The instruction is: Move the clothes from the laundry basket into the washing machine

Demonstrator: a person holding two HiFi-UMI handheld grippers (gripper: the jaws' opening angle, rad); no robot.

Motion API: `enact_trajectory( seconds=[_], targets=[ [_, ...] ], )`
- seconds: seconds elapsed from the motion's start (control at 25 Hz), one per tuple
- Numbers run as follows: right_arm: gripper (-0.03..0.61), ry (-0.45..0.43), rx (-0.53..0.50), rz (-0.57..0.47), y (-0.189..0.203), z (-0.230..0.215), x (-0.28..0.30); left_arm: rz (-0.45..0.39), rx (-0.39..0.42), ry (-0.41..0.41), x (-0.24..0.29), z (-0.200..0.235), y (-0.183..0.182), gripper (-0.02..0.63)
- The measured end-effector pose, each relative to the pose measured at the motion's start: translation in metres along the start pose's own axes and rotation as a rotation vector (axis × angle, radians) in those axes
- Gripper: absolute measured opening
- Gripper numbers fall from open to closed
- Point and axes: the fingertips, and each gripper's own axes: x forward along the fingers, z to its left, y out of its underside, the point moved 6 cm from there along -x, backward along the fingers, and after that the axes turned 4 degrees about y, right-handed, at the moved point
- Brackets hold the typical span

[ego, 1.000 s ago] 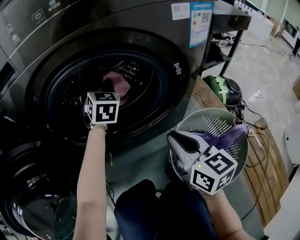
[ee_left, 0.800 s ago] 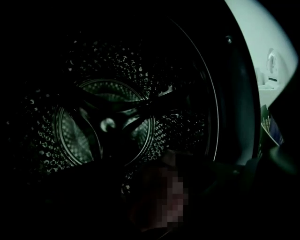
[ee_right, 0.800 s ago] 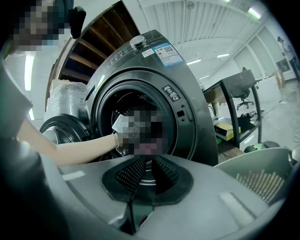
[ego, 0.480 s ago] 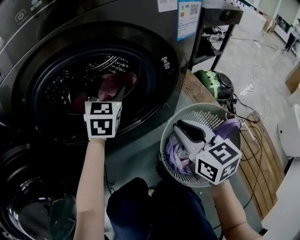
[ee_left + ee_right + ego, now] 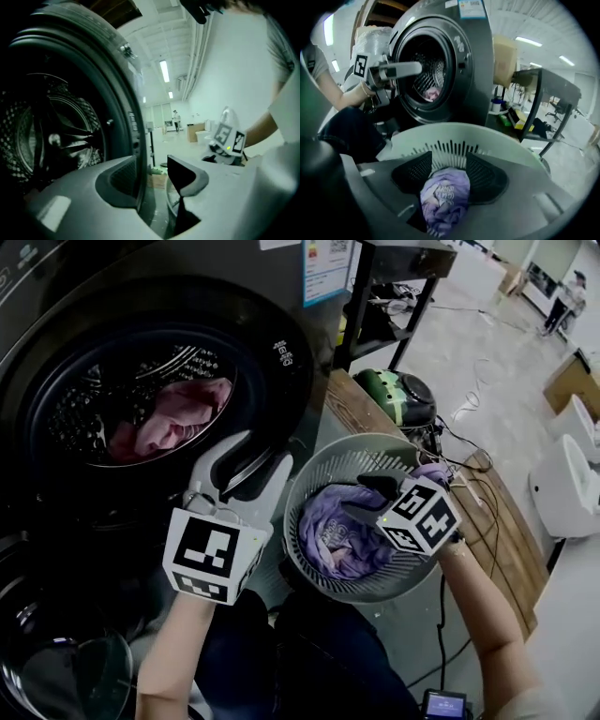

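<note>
The dark washing machine (image 5: 281, 343) stands open, with pink clothes (image 5: 173, 418) lying in its drum. In front of the door my left gripper (image 5: 255, 457) is open and empty; in the left gripper view it (image 5: 150, 176) points past the drum's rim. The pale laundry basket (image 5: 309, 484) holds a purple garment (image 5: 337, 535). My right gripper (image 5: 361, 501) reaches down into the basket. Its jaws have just been opening and now stand open, with the purple garment (image 5: 443, 197) between them (image 5: 447, 176). The right gripper view also shows the pink clothes (image 5: 432, 93) in the drum.
The washer's round glass door (image 5: 56, 652) hangs open at lower left. A green and black appliance (image 5: 398, 395) and a black rack (image 5: 394, 296) stand right of the machine. Wooden boards (image 5: 511, 540) with cables lie beside the basket. My knees (image 5: 300, 652) are below.
My left gripper has drawn back from the drum mouth, down and to the right, leaving the pink clothes inside. My right gripper has sunk into the basket and its jaws have opened.
</note>
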Motion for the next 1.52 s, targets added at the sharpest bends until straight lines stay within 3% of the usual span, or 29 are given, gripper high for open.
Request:
enact_trajectory(
  seconds=[0.12,0.32,0.56,0.64,0.72,0.8,1.12,1.28,1.36,1.52],
  targets=[
    [0.263,-0.05,-0.101,0.211,0.039,-0.002,0.022,0.051,0.052,0.105,0.008,-0.031,0.009,0.192],
    [0.313,-0.061,-0.31,0.502,0.1,-0.016,0.054,0.086,0.083,0.152,0.015,-0.049,0.016,0.18],
    [0.325,0.033,-0.608,0.801,0.153,-0.044,0.082,0.146,0.109,0.177,0.019,-0.054,0.03,0.178],
    [0.291,0.068,-0.676,0.856,0.162,-0.051,0.088,0.155,0.107,0.176,0.018,-0.054,0.032,0.178],
    [0.179,0.122,-0.736,0.88,0.164,-0.057,0.091,0.156,0.104,0.173,0.017,-0.053,0.033,0.178],
    [0.035,0.152,-0.736,0.861,0.159,-0.059,0.092,0.16,0.103,0.171,0.017,-0.052,0.034,0.178],
    [0.031,0.08,-0.308,0.568,0.108,-0.044,0.064,0.185,0.094,0.178,0.017,-0.05,0.039,0.179],
    [0.031,0.022,0.001,0.283,0.067,-0.038,0.038,0.216,0.104,0.238,0.02,-0.059,0.045,0.202],
    [0.031,0.028,0.065,0.175,0.048,-0.038,0.024,0.241,0.115,0.272,0.022,-0.065,0.049,0.23],
    [0.031,0.061,0.065,-0.01,0.008,-0.034,-0.004,0.279,0.126,0.313,0.026,-0.074,0.055,0.262]
  ],
)
